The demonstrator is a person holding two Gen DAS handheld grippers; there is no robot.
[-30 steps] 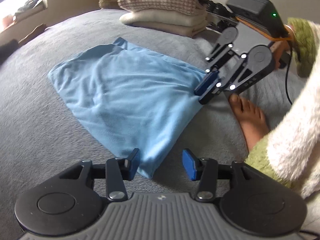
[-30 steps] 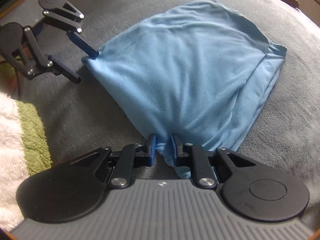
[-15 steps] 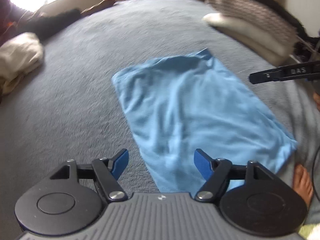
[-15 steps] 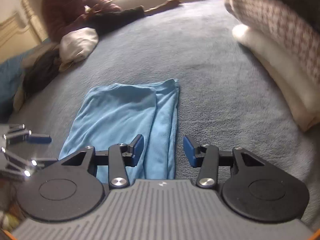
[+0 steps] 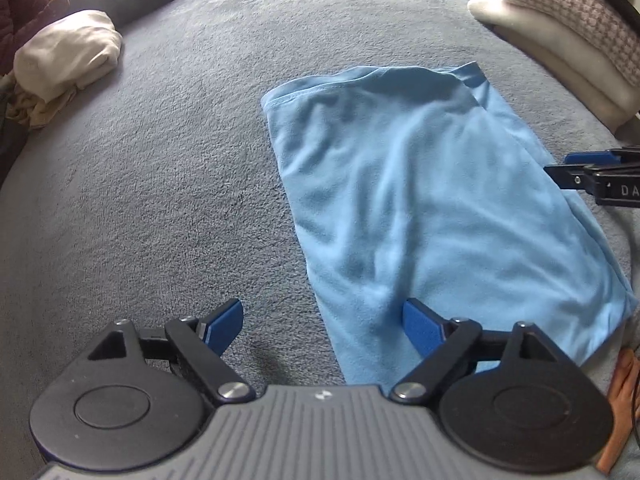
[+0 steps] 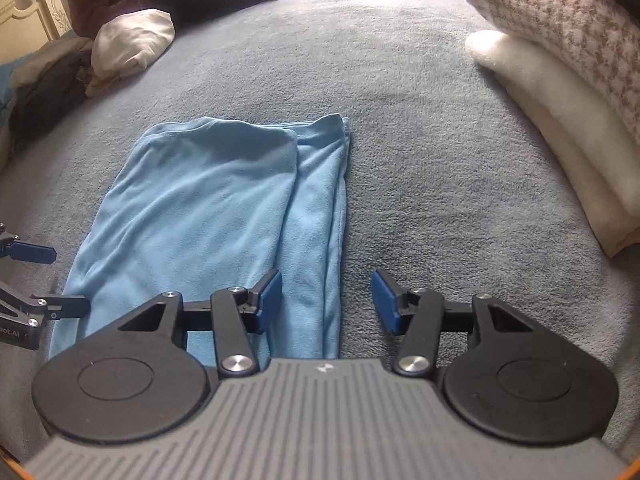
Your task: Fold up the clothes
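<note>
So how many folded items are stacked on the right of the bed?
3 visible: checked knit on top, white one beneath, cream one at the bottom. Others may be hidden.

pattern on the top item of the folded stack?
Brown-and-white houndstooth knit; clearest in the right wrist view.

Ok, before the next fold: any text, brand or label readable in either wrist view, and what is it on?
"DA": white letters on the right gripper arm, cut off by the left wrist view's edge.
"oot.AI": white letters on the left gripper body, start cut off by the right wrist view's edge.
No readable text on the blue garment or the folded stack.
</note>
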